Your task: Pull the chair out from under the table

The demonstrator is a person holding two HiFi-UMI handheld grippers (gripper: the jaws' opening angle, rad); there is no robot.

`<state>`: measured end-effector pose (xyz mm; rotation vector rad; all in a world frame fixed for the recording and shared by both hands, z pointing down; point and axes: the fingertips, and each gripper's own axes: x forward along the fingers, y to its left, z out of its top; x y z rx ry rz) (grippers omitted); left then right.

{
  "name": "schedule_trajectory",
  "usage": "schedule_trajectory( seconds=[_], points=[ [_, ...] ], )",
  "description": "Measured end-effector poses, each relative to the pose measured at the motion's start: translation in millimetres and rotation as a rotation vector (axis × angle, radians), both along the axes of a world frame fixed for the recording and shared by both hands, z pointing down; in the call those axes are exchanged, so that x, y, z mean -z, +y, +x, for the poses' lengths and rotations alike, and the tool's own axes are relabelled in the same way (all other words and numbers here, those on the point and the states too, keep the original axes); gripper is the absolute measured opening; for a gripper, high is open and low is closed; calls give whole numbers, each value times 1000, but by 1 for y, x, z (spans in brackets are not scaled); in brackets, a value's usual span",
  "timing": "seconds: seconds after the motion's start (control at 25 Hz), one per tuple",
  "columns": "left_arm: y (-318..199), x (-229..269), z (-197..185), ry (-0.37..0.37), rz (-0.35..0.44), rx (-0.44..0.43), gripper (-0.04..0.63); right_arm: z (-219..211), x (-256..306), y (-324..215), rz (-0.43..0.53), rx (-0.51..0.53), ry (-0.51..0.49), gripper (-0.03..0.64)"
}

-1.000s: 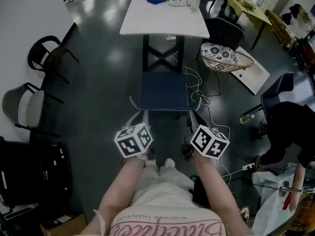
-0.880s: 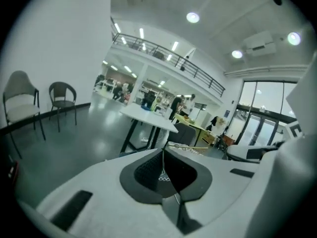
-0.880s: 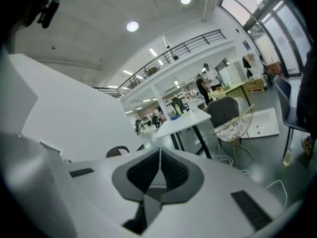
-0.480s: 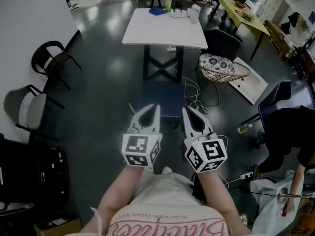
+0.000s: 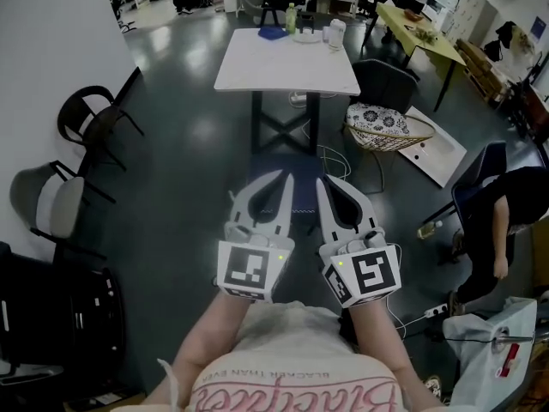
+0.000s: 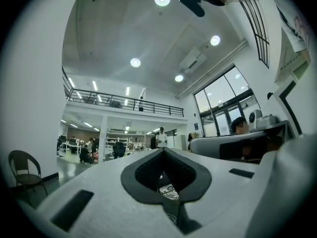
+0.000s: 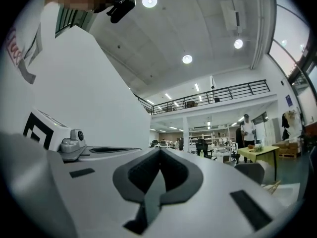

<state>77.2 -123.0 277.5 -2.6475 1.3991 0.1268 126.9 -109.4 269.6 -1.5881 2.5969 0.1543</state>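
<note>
The dark blue chair (image 5: 293, 163) stands on the floor in front of the white table (image 5: 287, 58), its seat out from under the tabletop and mostly hidden behind my grippers. My left gripper (image 5: 285, 177) and right gripper (image 5: 321, 182) are held up side by side in front of me, well above the seat, pointing level toward the table. Both are shut with nothing between the jaws. In the left gripper view the left gripper (image 6: 163, 150) has its pads meeting at the tip. The right gripper (image 7: 159, 150) shows the same in the right gripper view.
Two black chairs (image 5: 93, 114) and a grey one (image 5: 47, 200) stand by the left wall. A wicker basket with a cushion (image 5: 386, 120) and loose cables (image 5: 341, 157) lie right of the table. A person (image 5: 506, 221) bends at the far right. Bottles (image 5: 313, 26) sit on the table's far edge.
Both grippers have risen from low at the chair's near edge to in front of me, rolling so their marker cubes face the camera. The chair has stayed put.
</note>
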Motion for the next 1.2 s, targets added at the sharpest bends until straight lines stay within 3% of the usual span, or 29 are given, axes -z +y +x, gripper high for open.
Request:
schedule_trajectory(
  seconds=[0.32, 0.6, 0.84, 1.2],
  points=[
    [3, -3, 1, -21, 14, -7, 5, -11, -3, 3, 32, -13, 84, 3],
    [3, -10, -2, -57, 23, -8, 5, -14, -10, -1, 9, -45, 84, 3],
    [2, -9, -8, -21, -9, 3, 5, -19, -8, 1, 37, -55, 121, 3],
    [0, -11, -9, -43, 3, 12, 5, -19, -13, -5, 23, -82, 124, 3]
  ],
)
